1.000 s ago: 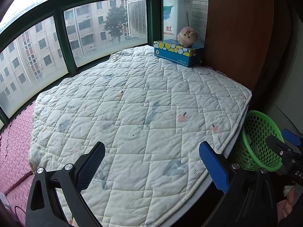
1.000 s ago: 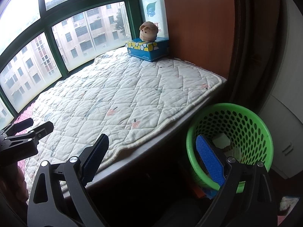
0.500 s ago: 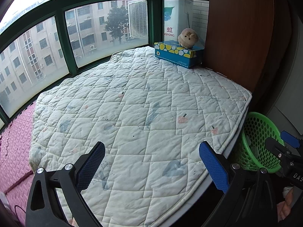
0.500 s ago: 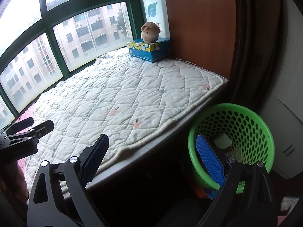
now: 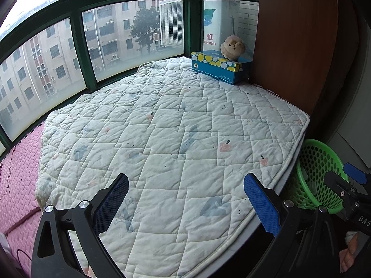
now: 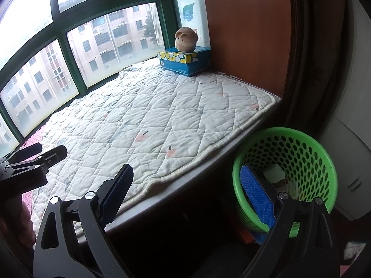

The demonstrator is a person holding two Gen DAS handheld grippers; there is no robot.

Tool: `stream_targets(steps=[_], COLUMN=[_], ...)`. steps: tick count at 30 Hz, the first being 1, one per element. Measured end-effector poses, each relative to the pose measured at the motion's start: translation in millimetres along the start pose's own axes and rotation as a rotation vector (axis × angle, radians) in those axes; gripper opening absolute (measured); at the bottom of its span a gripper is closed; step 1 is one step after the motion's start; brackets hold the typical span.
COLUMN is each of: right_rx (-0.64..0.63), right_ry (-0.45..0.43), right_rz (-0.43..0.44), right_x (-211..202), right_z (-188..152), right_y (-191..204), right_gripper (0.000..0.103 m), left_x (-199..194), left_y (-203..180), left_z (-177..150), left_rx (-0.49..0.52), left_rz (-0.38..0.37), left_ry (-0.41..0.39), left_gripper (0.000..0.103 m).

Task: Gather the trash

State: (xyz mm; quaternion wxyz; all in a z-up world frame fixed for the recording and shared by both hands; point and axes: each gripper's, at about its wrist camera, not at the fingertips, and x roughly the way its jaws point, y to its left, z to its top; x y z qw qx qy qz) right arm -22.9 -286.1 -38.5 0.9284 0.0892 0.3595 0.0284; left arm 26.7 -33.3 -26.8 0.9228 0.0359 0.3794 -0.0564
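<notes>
A green perforated waste basket (image 6: 301, 148) stands on the floor at the right end of the window seat, with pale scraps of trash (image 6: 274, 175) inside; it also shows in the left wrist view (image 5: 320, 162). My right gripper (image 6: 187, 194) is open and empty, hovering beside the basket's left rim. My left gripper (image 5: 185, 201) is open and empty over the near part of the quilted white pad (image 5: 176, 127). I see no loose trash on the pad.
A blue tissue box (image 5: 220, 68) with a beige plush toy (image 5: 232, 50) on top sits at the pad's far right corner, against a brown wooden panel (image 5: 294, 46). Green-framed windows (image 5: 76, 46) ring the seat. A pink foam mat (image 5: 16, 176) lies at left.
Both grippers have drifted slightly; the view has shifted a little so the basket sits lower and further right. Nothing was picked up or released.
</notes>
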Motion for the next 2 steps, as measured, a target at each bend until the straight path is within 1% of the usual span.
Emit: stream_targets(steps=[2], right_rx=[0.002], right_ry=[0.001], right_rz=[0.003], right_x=[0.2], right_z=[0.1], right_y=[0.5], right_gripper=[0.092], left_x=[0.2], left_y=[0.1], left_z=[-0.2], left_rx=[0.000], left_rz=[0.002], left_ry=[0.000], left_gripper=[0.096])
